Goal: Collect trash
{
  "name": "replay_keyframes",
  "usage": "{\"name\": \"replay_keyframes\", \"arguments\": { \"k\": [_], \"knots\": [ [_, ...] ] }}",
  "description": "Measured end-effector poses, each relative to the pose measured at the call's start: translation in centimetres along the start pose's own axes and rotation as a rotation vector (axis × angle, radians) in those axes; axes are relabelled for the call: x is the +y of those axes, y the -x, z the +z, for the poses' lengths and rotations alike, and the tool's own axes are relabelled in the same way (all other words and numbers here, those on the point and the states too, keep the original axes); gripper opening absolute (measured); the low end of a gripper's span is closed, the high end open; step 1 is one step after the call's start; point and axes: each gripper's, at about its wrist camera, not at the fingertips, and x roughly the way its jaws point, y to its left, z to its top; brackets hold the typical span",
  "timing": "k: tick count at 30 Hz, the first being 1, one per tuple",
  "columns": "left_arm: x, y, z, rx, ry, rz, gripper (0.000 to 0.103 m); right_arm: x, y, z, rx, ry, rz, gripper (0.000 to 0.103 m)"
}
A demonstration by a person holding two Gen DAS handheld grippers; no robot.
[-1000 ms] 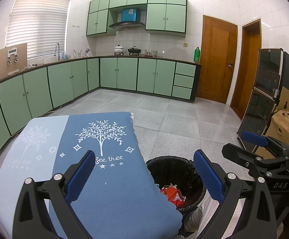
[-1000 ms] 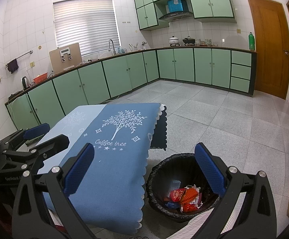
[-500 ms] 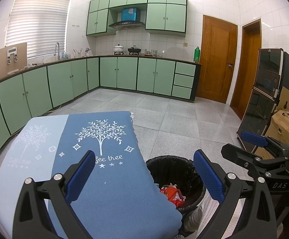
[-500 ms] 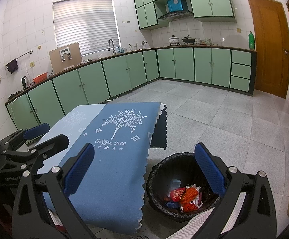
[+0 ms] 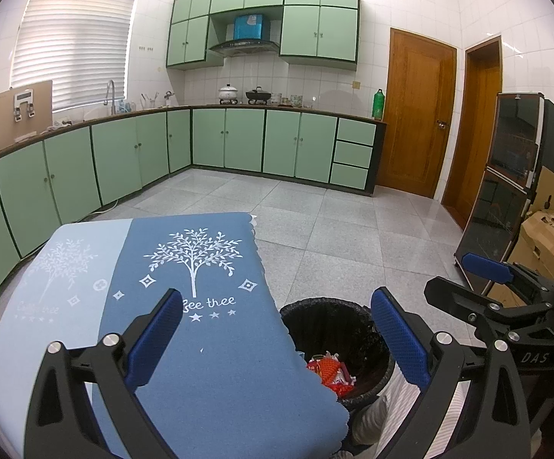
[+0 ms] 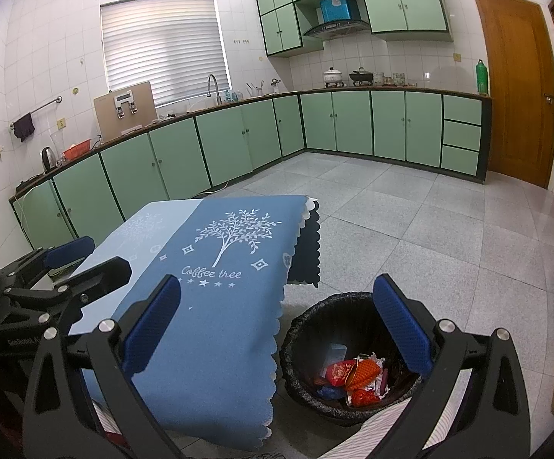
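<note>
Trash [image 6: 357,376] heaped inside upright bin [image 6: 303,329], mouth upward.

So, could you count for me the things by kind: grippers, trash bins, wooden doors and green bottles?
Grippers: 2, the left gripper and the right gripper, both open and empty
Trash bins: 1, the black trash bin holding wrappers
Wooden doors: 2
Green bottles: 1
Total: 6

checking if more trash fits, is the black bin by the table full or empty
Partly filled. The black bin stands upright, with red and orange wrappers covering its bottom; its lined walls above them are bare.
</note>
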Motion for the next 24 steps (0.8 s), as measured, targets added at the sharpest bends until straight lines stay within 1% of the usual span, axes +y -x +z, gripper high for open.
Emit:
{"name": "replay_keyframes", "arguments": {
  "k": [24],
  "knots": [
    [-0.23,0.03,0.02,0.003,-0.001,0.001,0.097,-0.02,-0.05,-0.09,0.002,-0.002,0.001,0.098]
  ]
}}
